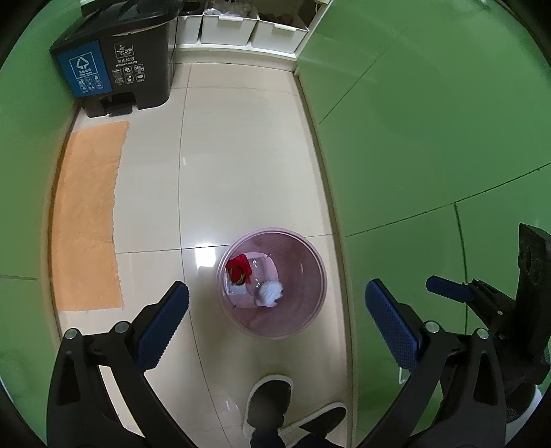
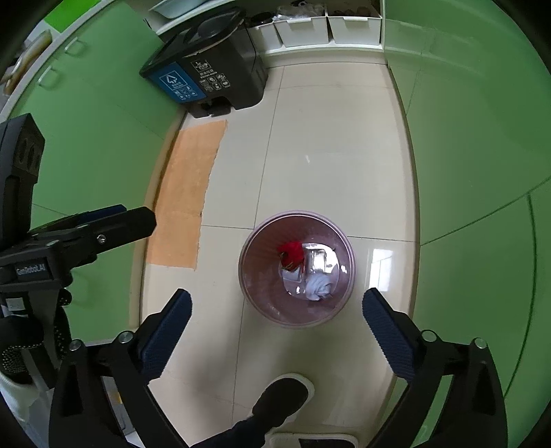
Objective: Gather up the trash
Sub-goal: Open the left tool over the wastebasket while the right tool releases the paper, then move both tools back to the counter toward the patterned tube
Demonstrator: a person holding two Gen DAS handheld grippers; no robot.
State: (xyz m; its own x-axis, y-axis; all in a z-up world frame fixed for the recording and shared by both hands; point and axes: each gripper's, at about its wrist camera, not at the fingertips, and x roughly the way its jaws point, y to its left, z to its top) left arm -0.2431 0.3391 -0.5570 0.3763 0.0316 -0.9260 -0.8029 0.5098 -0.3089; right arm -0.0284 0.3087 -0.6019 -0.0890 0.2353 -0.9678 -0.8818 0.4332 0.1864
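A round pink waste basket [image 1: 303, 262] [image 2: 261, 255] stands on the beige tiled floor, straight below both grippers. Inside lie a crumpled red wrapper [image 1: 238, 267] [image 2: 292, 253], a wad of white tissue [image 1: 270, 293] [image 2: 318, 287] and a clear plastic tray [image 1: 261, 265] [image 2: 315, 260]. My left gripper [image 1: 275, 289] hangs high above the basket, wide open, with nothing between its blue pads. My right gripper [image 2: 277, 296] is also wide open and empty above the basket. Each gripper shows at the edge of the other's view.
A black two-part pedal bin [image 1: 113, 69] [image 2: 206, 75] stands at the far end, with white storage boxes [image 1: 229, 24] beside it. An orange mat [image 1: 87, 220] [image 2: 187, 196] lies along the left. Green cabinets [image 1: 430, 138] line both sides. The person's slippered feet [image 1: 268, 399] [image 2: 282, 396] stand near the basket.
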